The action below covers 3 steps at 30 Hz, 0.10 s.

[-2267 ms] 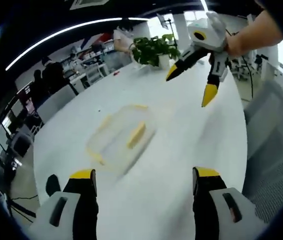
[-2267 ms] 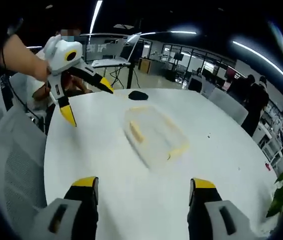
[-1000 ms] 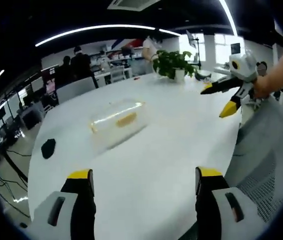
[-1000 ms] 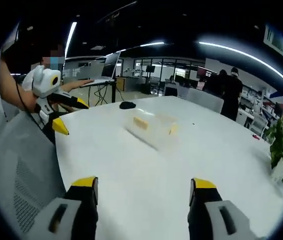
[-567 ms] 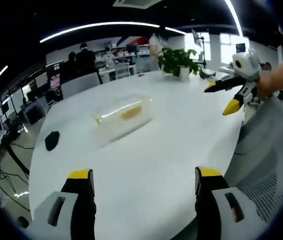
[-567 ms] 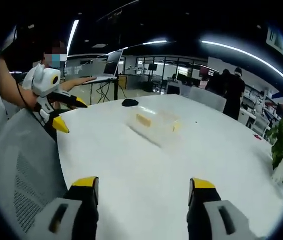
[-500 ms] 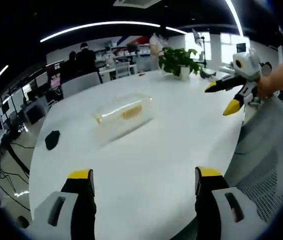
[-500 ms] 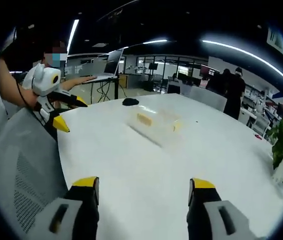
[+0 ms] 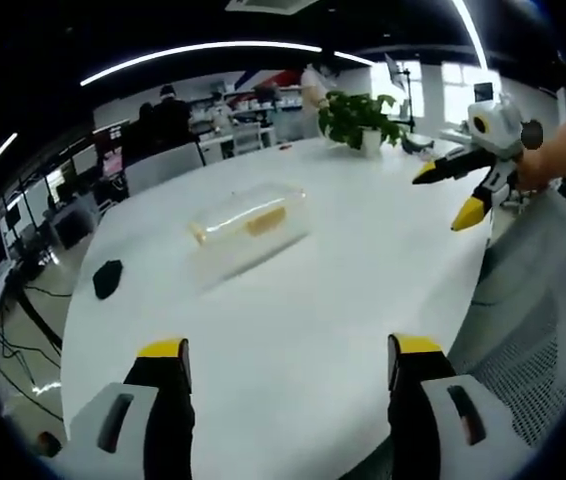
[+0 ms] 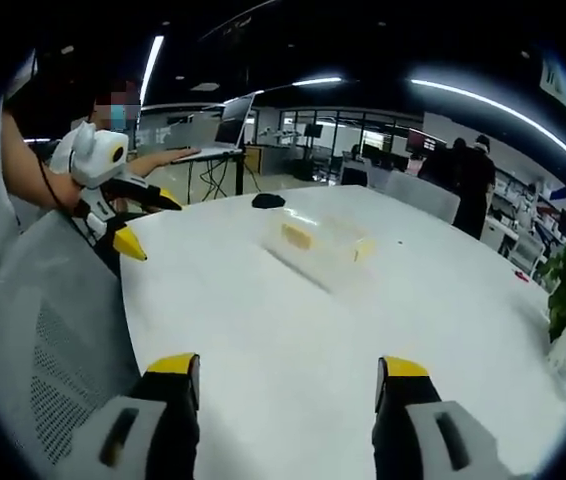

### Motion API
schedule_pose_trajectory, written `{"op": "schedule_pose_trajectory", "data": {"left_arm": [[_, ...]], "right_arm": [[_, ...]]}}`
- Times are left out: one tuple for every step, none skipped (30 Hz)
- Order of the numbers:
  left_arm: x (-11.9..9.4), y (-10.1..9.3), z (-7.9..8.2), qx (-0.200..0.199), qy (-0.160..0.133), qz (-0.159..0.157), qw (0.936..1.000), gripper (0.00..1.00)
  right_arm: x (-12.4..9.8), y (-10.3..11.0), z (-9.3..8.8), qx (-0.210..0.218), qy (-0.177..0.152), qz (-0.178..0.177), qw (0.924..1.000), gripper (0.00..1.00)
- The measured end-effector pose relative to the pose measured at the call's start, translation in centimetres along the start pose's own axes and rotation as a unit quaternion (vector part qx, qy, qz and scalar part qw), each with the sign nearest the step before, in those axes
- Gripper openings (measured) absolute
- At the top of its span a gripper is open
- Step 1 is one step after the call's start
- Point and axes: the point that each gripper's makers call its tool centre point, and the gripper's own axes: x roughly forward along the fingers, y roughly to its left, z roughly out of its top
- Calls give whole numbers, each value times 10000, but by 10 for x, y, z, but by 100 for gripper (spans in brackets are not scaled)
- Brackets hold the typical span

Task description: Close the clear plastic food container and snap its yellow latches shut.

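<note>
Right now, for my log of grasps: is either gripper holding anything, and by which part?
Nothing is held. The left gripper and right gripper are both open, apart from the container on the table.

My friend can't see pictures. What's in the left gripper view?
A clear plastic food container with yellow latches sits on a round white table. The left gripper is open, well short of it, and the right gripper is open near a potted plant.
</note>
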Motion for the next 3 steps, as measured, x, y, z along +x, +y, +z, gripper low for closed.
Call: {"op": "schedule_pose_trajectory", "data": {"left_arm": [[1,-1,-2,19,34,-17,10000,78],[1,-1,-2,45,50,-28,10000,78],[1,-2,-2,67,59,-37,10000,78]], "right_arm": [[0,0,-1,-4,10,8,10000,70],[0,0,-2,-33,43,18,10000,70],[1,1,-3,-48,54,25,10000,69]]}}
